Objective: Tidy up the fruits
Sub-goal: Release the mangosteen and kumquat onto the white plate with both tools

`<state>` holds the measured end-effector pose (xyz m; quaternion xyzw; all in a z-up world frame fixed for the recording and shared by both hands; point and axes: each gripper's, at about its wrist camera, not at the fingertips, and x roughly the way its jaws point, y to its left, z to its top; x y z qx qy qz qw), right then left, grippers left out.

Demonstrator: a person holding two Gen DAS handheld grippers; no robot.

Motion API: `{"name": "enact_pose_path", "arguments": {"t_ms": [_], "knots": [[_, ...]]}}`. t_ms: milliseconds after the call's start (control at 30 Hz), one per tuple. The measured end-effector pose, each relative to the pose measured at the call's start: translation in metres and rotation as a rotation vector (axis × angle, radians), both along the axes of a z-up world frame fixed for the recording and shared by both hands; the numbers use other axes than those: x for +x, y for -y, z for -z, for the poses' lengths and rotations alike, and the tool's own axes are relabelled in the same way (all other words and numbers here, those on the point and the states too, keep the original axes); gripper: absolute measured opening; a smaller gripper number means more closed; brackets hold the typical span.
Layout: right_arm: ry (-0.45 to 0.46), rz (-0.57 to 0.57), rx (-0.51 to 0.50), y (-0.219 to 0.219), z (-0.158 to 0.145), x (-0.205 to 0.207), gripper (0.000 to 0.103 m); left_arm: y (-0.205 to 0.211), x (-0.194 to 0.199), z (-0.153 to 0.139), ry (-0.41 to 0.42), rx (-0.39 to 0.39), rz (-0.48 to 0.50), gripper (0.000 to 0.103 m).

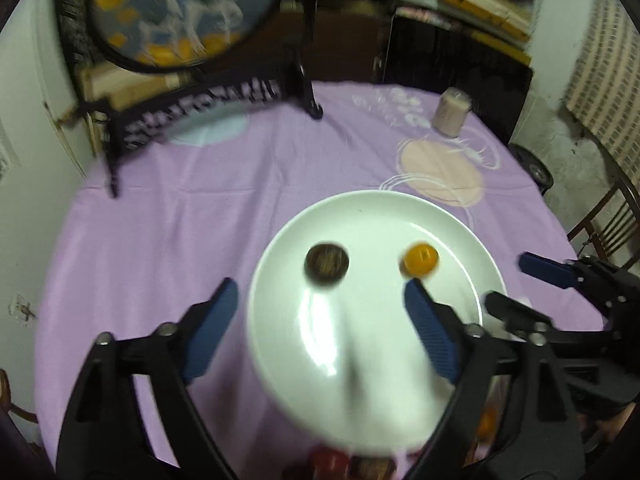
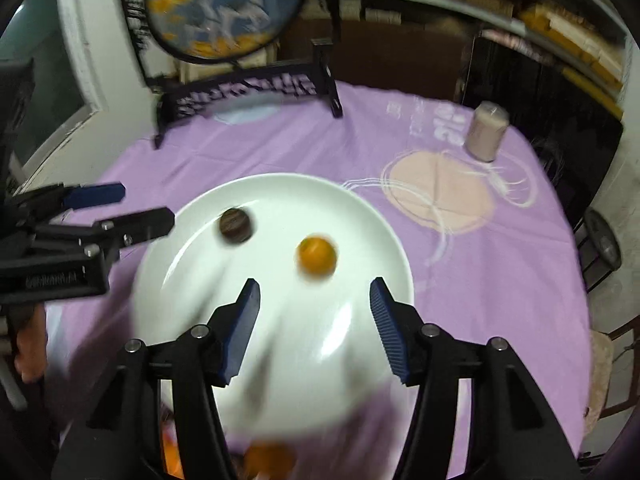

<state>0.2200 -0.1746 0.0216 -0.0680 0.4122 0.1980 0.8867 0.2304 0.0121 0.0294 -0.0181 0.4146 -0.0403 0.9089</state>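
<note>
Both claws, left claw point(image 1: 316, 312) and right claw point(image 2: 314, 300), are held wide open and empty above the near rim of the white plate point(image 2: 360, 216). On the plate, an orange fruit point(image 2: 316, 257) at 1 o'clock (small, round, likely to roll) is best pinched across its middle; a brown fruit point(image 2: 235, 226) lies at 11 o'clock. Beyond, a jar point(image 2: 485, 131) is seen on the desk.
</note>
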Motion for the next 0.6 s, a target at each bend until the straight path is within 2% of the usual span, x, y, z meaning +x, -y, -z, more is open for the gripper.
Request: {"name": "enact_pose_path", "arguments": {"t_ms": [100, 200, 333, 400, 500, 600], "knots": [[0.017, -0.012, 0.043, 0.004, 0.0, -0.063, 0.068, -0.006, -0.062, -0.003, 0.06, -0.004, 0.01, 0.096], [0.018, 0.018, 0.066, 0.009, 0.013, -0.119, 0.074, -0.014, -0.113, 0.01, 0.083, -0.048, -0.008, 0.098], [-0.008, 0.058, 0.068, 0.018, 0.023, -0.149, 0.074, -0.023, -0.153, 0.032, 0.062, -0.084, -0.052, 0.098], [-0.01, 0.066, 0.046, 0.022, 0.025, -0.159, 0.074, -0.024, -0.165, 0.044, 0.03, -0.091, -0.039, 0.098], [-0.013, 0.062, 0.019, 0.021, 0.036, -0.173, 0.074, -0.021, -0.178, 0.057, 0.007, -0.05, -0.057, 0.098], [-0.063, 0.049, 0.024, 0.019, 0.056, -0.175, 0.074, -0.016, -0.188, 0.067, -0.009, -0.025, -0.057, 0.098]]}}
